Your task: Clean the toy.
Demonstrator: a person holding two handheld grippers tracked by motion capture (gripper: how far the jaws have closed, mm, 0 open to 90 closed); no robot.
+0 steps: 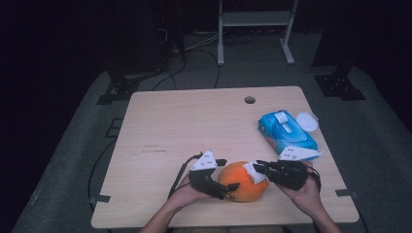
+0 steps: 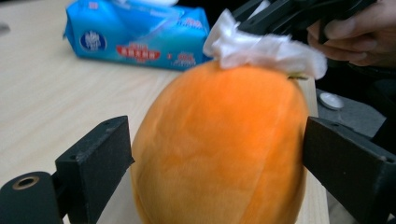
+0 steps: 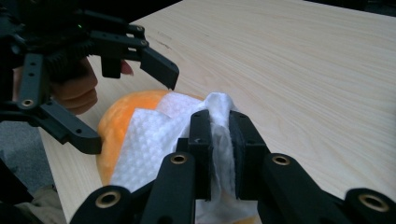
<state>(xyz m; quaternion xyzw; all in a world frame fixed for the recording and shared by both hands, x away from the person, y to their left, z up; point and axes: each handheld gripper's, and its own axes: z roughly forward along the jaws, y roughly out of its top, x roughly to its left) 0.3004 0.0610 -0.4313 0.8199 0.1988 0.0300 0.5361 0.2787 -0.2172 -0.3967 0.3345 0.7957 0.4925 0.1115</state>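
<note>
Room: dark all around, with a grey floor, cables and a white frame far back at 12 o'clock.
Table [image 1: 165,126]: light wood, with a small round hole near its far edge.
Orange toy [image 1: 241,182]: a soft, fuzzy orange ball, like a plush fruit. It sits on the table near the edge at 6 o'clock, between the two tools.
Left gripper [image 1: 228,189]: its jaws stand wide, one on each side of the orange toy. In the left gripper view the near jaw seems to press the toy's side, so I think it is holding the toy steady.
Right gripper [image 1: 256,167]: its jaws are squeezed tight on a white wipe [image 3: 154,140]. The wipe lies on top of the toy.
Wipe pack [image 1: 286,131]: a blue pack at 3 o'clock on the table, well apart from the toy. Its top flap looks open.
Round lid [image 1: 307,121]: a small white disc just beside the pack, at the table's edge.
Done so far: a wipe is out of the pack and touching the toy, so the wiping looks started.
Left to do: I cannot tell how much of the toy is clean. The sides and bottom are likely not wiped yet.
Writing: the pack has a round blue logo and a red strip with white letters. They are too blurry to read.
</note>
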